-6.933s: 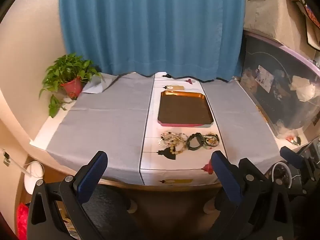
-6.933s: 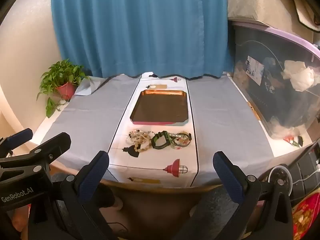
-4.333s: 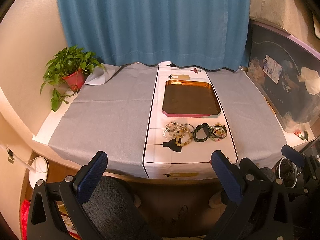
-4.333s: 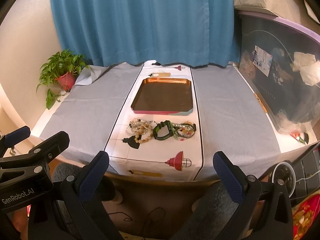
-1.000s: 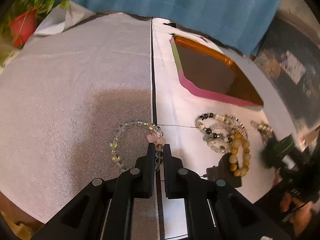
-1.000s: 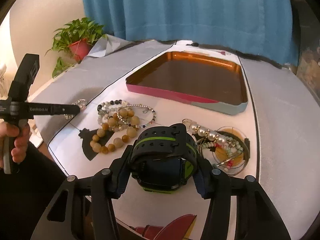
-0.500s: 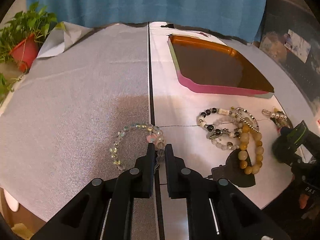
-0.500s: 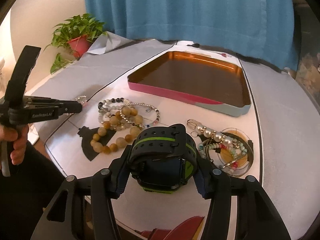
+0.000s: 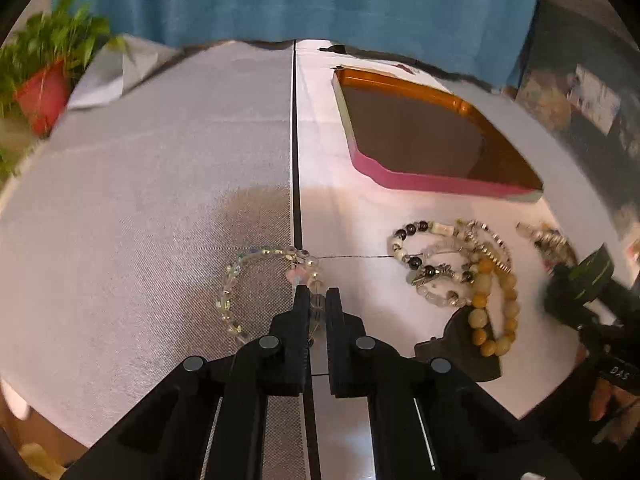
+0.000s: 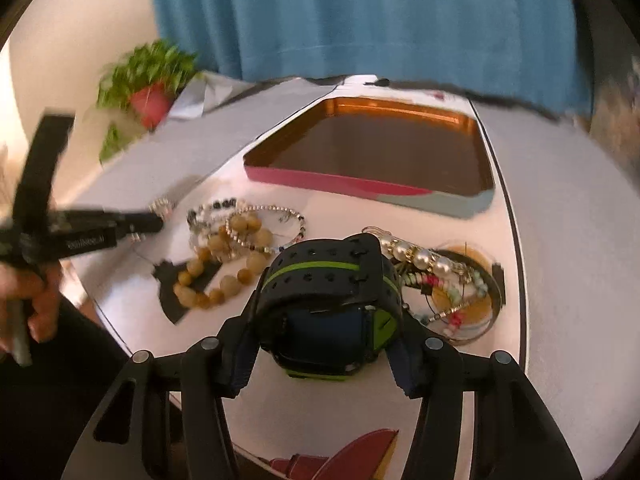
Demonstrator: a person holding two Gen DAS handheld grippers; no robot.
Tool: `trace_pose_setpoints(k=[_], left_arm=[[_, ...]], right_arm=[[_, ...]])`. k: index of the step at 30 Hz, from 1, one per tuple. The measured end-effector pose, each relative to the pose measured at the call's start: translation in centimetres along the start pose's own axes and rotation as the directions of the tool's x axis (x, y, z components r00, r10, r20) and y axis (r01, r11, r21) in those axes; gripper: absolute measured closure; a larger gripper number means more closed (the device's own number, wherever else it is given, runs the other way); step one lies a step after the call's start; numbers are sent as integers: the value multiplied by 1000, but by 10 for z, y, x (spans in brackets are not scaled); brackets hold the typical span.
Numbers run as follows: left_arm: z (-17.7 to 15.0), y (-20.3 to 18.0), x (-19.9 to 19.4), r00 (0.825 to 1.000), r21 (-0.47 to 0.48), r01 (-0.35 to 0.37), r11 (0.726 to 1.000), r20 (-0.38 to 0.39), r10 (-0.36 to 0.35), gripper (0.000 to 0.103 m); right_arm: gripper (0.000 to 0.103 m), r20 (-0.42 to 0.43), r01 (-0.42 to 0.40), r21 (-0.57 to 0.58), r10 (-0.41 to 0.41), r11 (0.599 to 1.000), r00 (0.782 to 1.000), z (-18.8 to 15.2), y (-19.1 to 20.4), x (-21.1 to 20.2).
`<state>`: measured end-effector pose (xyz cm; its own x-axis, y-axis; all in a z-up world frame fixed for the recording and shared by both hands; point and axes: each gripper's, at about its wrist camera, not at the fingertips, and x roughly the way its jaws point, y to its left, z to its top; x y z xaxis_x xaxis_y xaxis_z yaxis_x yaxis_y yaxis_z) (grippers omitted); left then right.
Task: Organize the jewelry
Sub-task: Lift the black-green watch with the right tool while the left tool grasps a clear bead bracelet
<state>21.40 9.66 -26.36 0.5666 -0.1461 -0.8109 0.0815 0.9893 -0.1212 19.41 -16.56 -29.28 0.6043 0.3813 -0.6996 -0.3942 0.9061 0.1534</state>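
Note:
My left gripper (image 9: 317, 296) has its jaws closing on a clear bead bracelet (image 9: 240, 268) that lies across the seam between the grey cloth and the white runner. In the right wrist view the left gripper (image 10: 156, 222) shows at the left, held by a hand (image 10: 36, 308). My right gripper (image 10: 324, 312) is shut on a black and green watch (image 10: 332, 280), just above the runner. Loose bracelets (image 9: 452, 268) and a yellow bead bracelet (image 10: 216, 276) lie between the two grippers. A pearl bracelet (image 10: 416, 254) lies right of the watch. An orange-lined tray (image 10: 360, 186) stands behind them.
A round dish (image 10: 494, 304) holding small beaded pieces sits right of the watch. A potted plant (image 10: 148, 76) stands at the far left by the blue curtain (image 10: 360, 12). Grey cloth (image 9: 140, 180) covers the table on both sides of the runner.
Since the earliest frames both grippers came down from the table's front edge and closed, left on the clear bracelet, right on the watch. Over the last second both grips hold; the views only shift slightly.

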Motion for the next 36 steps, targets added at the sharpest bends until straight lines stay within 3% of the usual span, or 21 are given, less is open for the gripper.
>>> trace_pose_setpoints(k=[5, 8, 10, 24, 36], left_arm=[[-2, -2, -1, 1000, -3, -6, 1000, 10, 6, 98], [-2, 8, -2, 996, -100, 86, 991, 24, -84, 98], [-1, 10, -4, 994, -124, 107, 986, 33, -104, 98], [-17, -42, -29, 990, -47, 127, 991, 59, -125, 98], [-25, -64, -36, 987, 10, 157, 988, 43, -157, 98]], right_arm=[[48, 18, -24, 24, 23, 999, 1000, 1, -2, -6], [48, 29, 0, 5, 0, 1000, 1000, 1, 2, -9], [48, 26, 10, -6, -10, 1000, 1000, 1, 4, -9], [48, 43, 74, 11, -74, 997, 996, 0, 8, -19], [48, 72, 76, -17, -75, 997, 995, -7, 13, -33]])
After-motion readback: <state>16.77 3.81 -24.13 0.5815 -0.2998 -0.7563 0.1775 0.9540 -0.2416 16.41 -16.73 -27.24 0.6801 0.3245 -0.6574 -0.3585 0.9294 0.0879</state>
